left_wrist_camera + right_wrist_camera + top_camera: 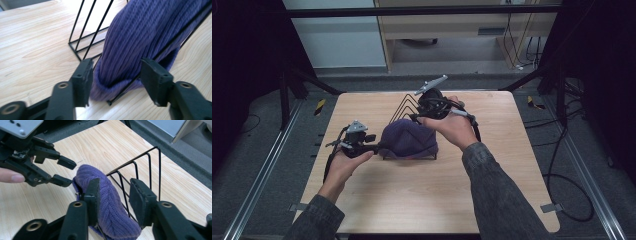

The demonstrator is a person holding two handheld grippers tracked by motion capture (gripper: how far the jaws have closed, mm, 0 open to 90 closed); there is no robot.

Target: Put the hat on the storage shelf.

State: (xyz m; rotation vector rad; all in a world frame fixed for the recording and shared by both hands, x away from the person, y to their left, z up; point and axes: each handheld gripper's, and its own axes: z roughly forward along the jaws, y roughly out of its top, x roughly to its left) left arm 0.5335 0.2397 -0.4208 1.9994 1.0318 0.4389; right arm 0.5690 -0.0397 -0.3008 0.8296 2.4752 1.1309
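A purple knitted hat (408,140) is draped over a black wire rack (404,107) at the middle of the wooden table. In the left gripper view the hat (145,37) hangs through the rack's wires (85,27), and its rolled rim lies between the jaws. My left gripper (115,80) is open at the hat's left end (379,146). My right gripper (416,116) hovers open above the hat's far side. Its jaws (113,195) straddle the hat's crown (110,205) and a rack wire (150,170) without closing. The left gripper (63,171) also appears there, open.
The light wooden table (437,190) is bare around the rack. Black frame posts and cables (557,165) flank the table on the grey floor. A wooden cabinet (452,25) stands beyond the far edge.
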